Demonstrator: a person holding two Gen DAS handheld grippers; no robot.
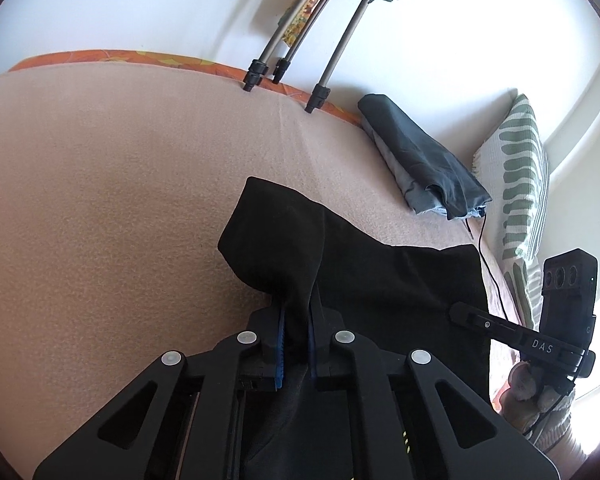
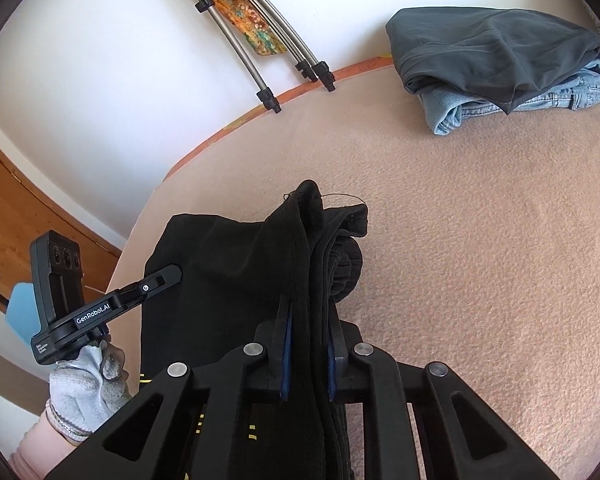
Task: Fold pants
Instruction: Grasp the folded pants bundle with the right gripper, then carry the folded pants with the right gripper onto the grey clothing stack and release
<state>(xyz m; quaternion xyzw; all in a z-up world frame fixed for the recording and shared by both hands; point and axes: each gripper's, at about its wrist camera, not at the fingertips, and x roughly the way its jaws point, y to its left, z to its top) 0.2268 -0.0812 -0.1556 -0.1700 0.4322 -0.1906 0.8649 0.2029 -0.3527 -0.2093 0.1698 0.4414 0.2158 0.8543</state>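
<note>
You face a white wall (image 1: 120,8) behind a bed under a beige blanket (image 1: 100,168). Tripod legs (image 1: 324,52) lean against it. Daylight glares at your right, and a wooden door (image 2: 16,216) stands left.

Both wrist cameras close above own jaws, angled down over beige blanket (image 1: 100,200); shared: black pants (image 1: 400,280), tripod legs (image 2: 260,80), folded clothes pile (image 2: 500,60).

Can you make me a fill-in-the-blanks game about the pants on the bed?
Both grippers are shut on the ____ pants.
The pants lie on a ____ blanket.
In the pile, the jeans lie ____ the grey garment.
The hand holding the left gripper wears a ____.

Missing words: black; pink; under; glove
</note>
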